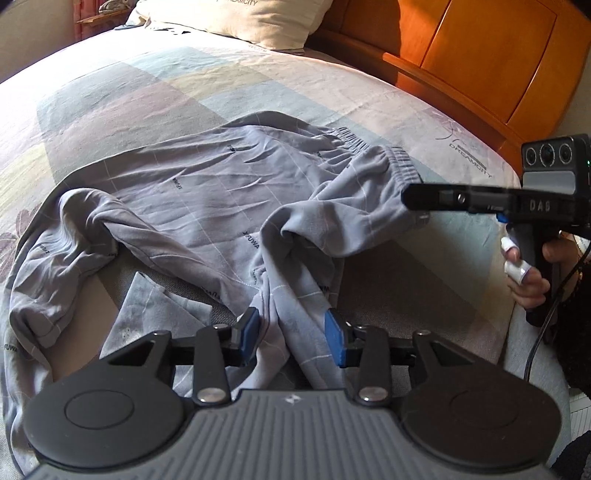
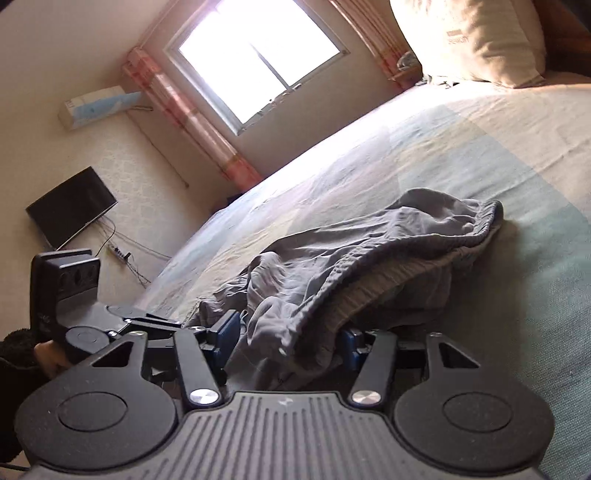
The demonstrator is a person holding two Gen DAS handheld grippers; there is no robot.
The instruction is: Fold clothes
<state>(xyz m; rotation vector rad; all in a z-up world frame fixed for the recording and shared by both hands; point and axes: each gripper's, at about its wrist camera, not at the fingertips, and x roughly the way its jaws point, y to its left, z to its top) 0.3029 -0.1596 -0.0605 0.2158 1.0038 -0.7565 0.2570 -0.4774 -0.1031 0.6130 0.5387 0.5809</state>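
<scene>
My view: trousers [image 1: 207, 192] grey-lilac, thin pale grid lines, small dark lettering scattered. Bed sheet [image 1: 155, 74] in big pastel blocks – pink, pale blue, cream, grey – with dark floral print near edge. Pillow [image 1: 236, 18] cream, dark lettering. Headboard [image 1: 480, 48] orange-brown wood. My left tongs [image 1: 293, 334] black, blue pads; right tongs [image 2: 291, 341] same, black with blue pads. Curtain [image 2: 192, 110] pink-and-white check. Screen on wall [image 2: 70, 206] black.
</scene>
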